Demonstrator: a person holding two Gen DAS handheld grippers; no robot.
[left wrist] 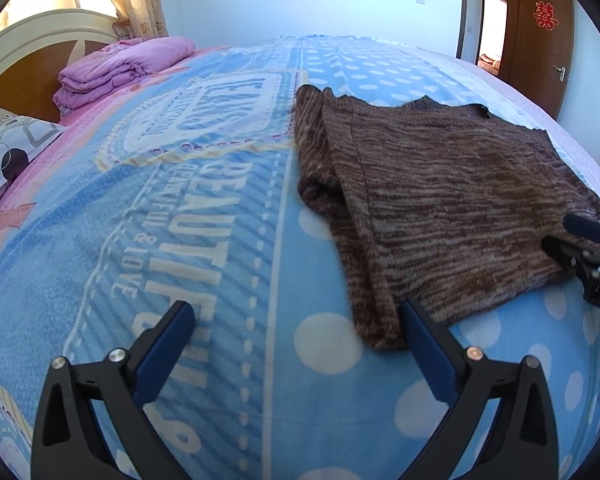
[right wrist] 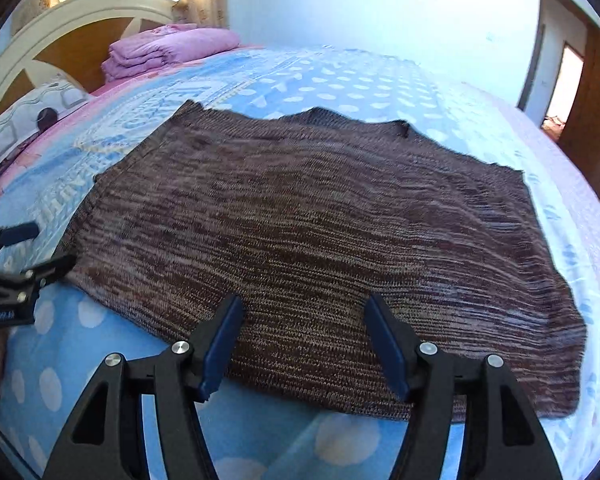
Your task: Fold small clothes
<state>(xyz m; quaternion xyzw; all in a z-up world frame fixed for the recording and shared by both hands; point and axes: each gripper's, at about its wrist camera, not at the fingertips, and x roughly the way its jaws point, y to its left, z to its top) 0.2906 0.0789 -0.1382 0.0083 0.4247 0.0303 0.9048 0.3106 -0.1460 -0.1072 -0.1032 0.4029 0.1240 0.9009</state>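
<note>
A brown marled knit sweater lies spread flat on a blue polka-dot bedspread printed with white lettering. Your left gripper has its jaws spread wide and holds nothing, hovering over the bedspread with one finger just beside the sweater's near left corner. Your right gripper is also parted wide and holds nothing, poised above the sweater's near edge. A folded pink quilt sits by the white headboard, with a patterned pillow nearby.
</note>
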